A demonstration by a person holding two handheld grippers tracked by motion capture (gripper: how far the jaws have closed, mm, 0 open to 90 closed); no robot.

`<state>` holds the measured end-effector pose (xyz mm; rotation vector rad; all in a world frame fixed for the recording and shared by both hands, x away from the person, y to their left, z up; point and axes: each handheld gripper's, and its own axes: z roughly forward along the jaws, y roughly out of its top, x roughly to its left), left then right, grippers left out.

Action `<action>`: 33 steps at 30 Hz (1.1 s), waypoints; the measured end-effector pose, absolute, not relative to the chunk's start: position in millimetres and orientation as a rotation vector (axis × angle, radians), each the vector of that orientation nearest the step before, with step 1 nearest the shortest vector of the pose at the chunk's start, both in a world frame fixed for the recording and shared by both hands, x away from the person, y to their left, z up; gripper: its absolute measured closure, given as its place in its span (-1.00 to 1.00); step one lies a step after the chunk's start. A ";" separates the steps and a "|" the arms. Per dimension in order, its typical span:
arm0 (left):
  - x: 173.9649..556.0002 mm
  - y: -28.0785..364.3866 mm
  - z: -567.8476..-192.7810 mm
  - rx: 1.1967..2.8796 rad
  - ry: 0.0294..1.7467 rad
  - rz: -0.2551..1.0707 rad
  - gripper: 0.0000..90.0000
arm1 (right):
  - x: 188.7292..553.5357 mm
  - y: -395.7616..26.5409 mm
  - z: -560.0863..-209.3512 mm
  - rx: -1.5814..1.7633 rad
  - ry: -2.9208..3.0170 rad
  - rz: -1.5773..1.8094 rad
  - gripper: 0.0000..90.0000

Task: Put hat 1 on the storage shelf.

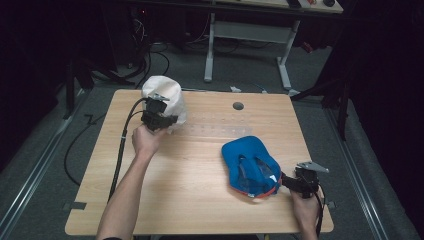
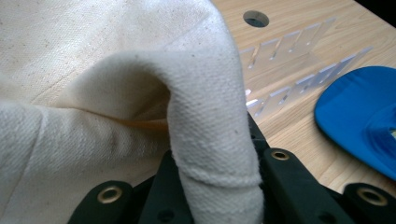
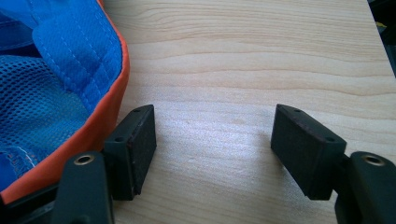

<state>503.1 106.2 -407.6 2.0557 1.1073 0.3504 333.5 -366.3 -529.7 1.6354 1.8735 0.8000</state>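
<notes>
Far left on the worktop [image 1: 190, 165], the left hand-held gripper [image 1: 159, 120] is clamped on the cream hat [image 1: 167, 92] – picked up, not yet placed – while the right hand-held gripper [image 3: 212, 140] gapes empty just right of the blue cap [image 1: 250, 162], untouched

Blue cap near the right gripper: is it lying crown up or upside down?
Upside down. The blue cap lies on the table with its mesh lining and orange-edged rim facing up.

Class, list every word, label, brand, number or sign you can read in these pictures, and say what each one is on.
None can be read: the cream canvas hat, the blue mesh-lined cap with an orange edge, the pale wooden table and the black jaws carry no legible text.
</notes>
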 end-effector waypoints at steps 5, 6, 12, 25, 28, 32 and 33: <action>506.0 103.6 -412.8 2.077 1.111 0.357 0.79 | 333.5 -366.1 -529.7 1.637 1.872 0.799 -0.30; 507.1 103.8 -414.1 2.073 1.115 0.356 0.79 | 333.5 -366.2 -529.7 1.634 1.873 0.799 -0.30; 508.9 104.5 -414.7 2.068 1.122 0.352 0.79 | 333.6 -365.9 -529.9 1.636 1.871 0.800 -0.30; 509.7 101.5 -416.9 2.083 1.132 0.362 0.81 | 333.5 -365.4 -529.7 1.632 1.874 0.786 -0.30; 510.0 99.3 -418.8 2.100 1.128 0.367 0.81 | 333.5 -365.4 -529.7 1.632 1.875 0.786 -0.30; 512.2 98.1 -422.8 2.107 1.140 0.356 0.81 | 333.5 -365.4 -529.7 1.632 1.875 0.786 -0.30; 513.3 99.1 -423.2 2.101 1.144 0.346 0.81 | 333.5 -365.4 -529.7 1.632 1.875 0.786 -0.30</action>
